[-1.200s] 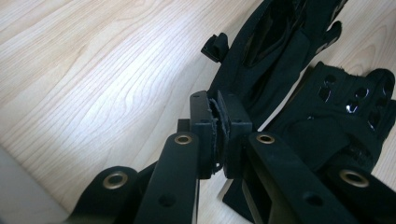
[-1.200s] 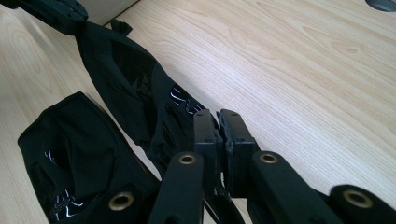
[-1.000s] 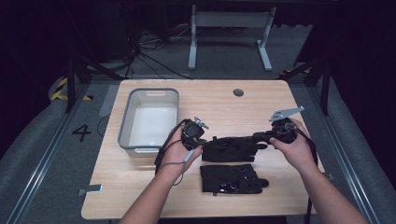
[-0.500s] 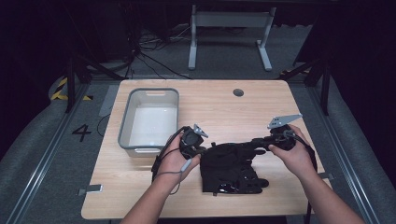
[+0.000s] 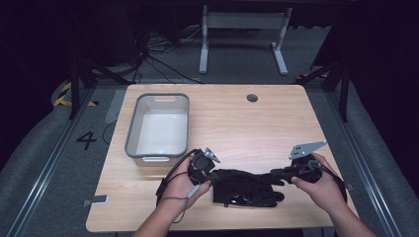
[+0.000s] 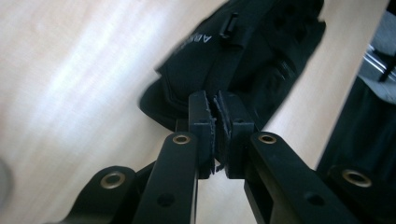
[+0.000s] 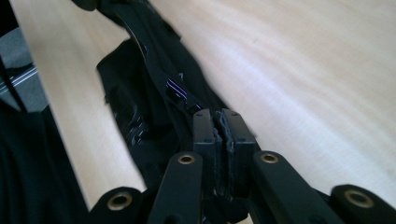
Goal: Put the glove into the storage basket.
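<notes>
A black glove (image 5: 245, 180) is stretched between my two grippers, low over the near part of the wooden table (image 5: 247, 128). It lies over a second black glove (image 5: 249, 200), and I cannot tell whether they touch. My left gripper (image 5: 214, 175) is shut on the glove's left end; the left gripper view shows the jaws (image 6: 217, 122) pinching a thin fold of the glove (image 6: 243, 60). My right gripper (image 5: 277, 174) is shut on the right end. Its jaws (image 7: 222, 127) have just eased open a little, still pinching the glove's fabric (image 7: 154, 107).
A grey plastic bin (image 5: 132, 136) with nothing in it stands on the left half of the table, just behind my left hand. A round cable hole (image 5: 252, 98) sits near the far edge. Beyond the table stands a metal frame (image 5: 242, 34) on the floor.
Both grippers have carried the held glove toward the near edge and lowered it over the glove lying on the table. The two gloves now read as one dark heap.
</notes>
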A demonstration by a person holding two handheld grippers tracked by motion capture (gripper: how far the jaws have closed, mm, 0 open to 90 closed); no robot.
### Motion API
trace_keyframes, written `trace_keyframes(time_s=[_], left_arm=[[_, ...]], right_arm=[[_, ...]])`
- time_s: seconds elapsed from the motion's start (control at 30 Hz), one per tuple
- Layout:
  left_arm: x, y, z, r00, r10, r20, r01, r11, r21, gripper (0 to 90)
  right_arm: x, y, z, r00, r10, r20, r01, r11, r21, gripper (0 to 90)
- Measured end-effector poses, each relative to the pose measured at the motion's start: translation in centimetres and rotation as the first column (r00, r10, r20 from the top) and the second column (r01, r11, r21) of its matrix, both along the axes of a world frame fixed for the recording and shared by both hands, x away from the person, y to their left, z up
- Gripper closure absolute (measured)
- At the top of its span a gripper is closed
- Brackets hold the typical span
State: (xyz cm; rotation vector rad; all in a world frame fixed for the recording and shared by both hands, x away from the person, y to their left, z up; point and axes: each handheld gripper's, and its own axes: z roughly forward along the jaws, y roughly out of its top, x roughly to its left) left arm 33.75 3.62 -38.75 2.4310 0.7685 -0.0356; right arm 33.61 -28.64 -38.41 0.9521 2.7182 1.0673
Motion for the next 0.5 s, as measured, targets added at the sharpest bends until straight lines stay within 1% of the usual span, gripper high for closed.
trace_keyframes(time_s=[0.07, 0.13, 0.2, 0.23, 0.27, 0.3, 0.37, 0.4, 0.47, 0.5], left_arm=[[-0.5, -0.1, -0.6, 0.9996, -0.015, -0.026, 0.015, 0.9998, 0.014, 84.1], [-0.8, -0.2, -1.0, 0.9986, -0.022, -0.047, 0.023, 0.9996, 0.019, 82.1], [-1.1, 0.0, -1.2, 0.9973, -0.029, -0.067, 0.029, 0.9995, 0.009, 80.6], [-1.3, 0.1, -1.3, 0.9955, -0.04, -0.085, 0.041, 0.9991, 0.007, 79.2], [-1.4, 0.2, -1.4, 0.9923, -0.056, -0.11, 0.058, 0.9983, 0.011, 76.5], [-1.6, 0.3, -1.4, 0.9897, -0.071, -0.124, 0.073, 0.9973, 0.007, 72.8], [-1.8, 0.5, -1.3, 0.987, -0.085, -0.136, 0.085, 0.9964, -0.008, 69.6], [-1.9, 0.6, -1.2, 0.9875, -0.084, -0.133, 0.083, 0.9964, -0.016, 69.3], [-1.8, 0.8, -0.8, 0.9905, -0.069, -0.119, 0.065, 0.9971, -0.04, 69.3], [-1.6, 0.8, -0.7, 0.9928, -0.062, -0.103, 0.057, 0.9973, -0.045, 70.2]], right_arm=[[-0.7, 0.1, -0.6, 0.9996, 0.014, -0.022, -0.015, 1.0, -0.01, 85.5], [-1.2, 0.1, -1.1, 0.9987, 0.027, -0.043, -0.028, 0.999, -0.019, 84.6], [-1.6, 0.2, -1.7, 0.9969, 0.038, -0.069, -0.04, 0.999, -0.032, 82.8], [-1.8, 0.2, -2.0, 0.9957, 0.045, -0.08, -0.049, 0.998, -0.04, 81.3], [-2.1, 0.3, -2.2, 0.994, 0.052, -0.097, -0.056, 0.997, -0.045, 80.4], [-2.2, 0.3, -2.3, 0.993, 0.059, -0.102, -0.065, 0.997, -0.051, 78.8], [-2.5, 0.1, -2.4, 0.9911, 0.064, -0.117, -0.069, 0.997, -0.046, 76.8], [-2.6, 0.0, -2.4, 0.9914, 0.06, -0.116, -0.065, 0.997, -0.044, 76.5], [-2.7, -0.3, -2.2, 0.9921, 0.055, -0.113, -0.059, 0.998, -0.032, 75.9], [-2.7, -0.5, -2.0, 0.9925, 0.047, -0.113, -0.05, 0.999, -0.021, 76.0]])
